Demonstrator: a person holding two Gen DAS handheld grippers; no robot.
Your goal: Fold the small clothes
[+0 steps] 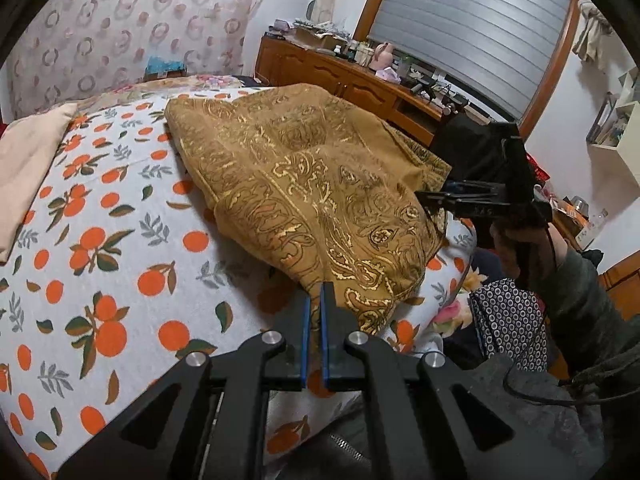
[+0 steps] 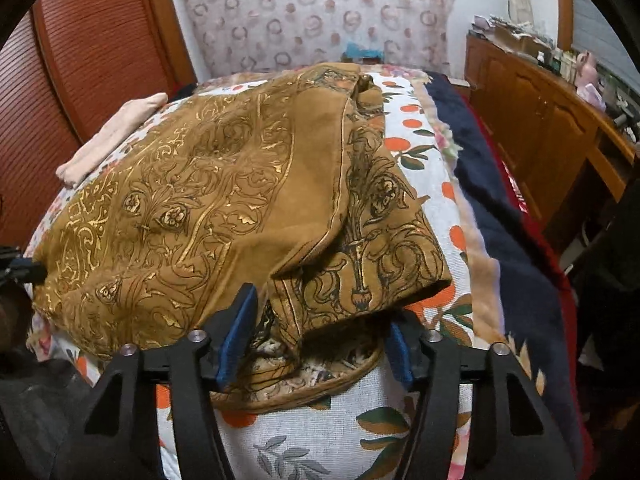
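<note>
Lying rumpled on the orange-print sheet (image 1: 100, 208): mustard paisley garment (image 1: 304, 184), stretching from centre toward 1 o'clock in the left wrist view. Left gripper (image 1: 316, 300) pinched tight on its near hem at 6 o'clock. Right gripper (image 2: 320, 340) about half open, blue pads (image 2: 236, 336) straddling a folded edge, not pressing. Pale pink folded cloth (image 2: 116, 136) at 10 o'clock.

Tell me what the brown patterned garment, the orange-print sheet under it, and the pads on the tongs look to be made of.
Brown patterned garment: soft suede-like or velvety fabric with a matte nap; the gold print glints like metallic foil.
Orange-print sheet: woven cotton-like cloth, matte, with a visible fine weave.
Pads on the right tongs: blue, dull, probably rubber or foam, set on black plastic-looking fingers.
</note>
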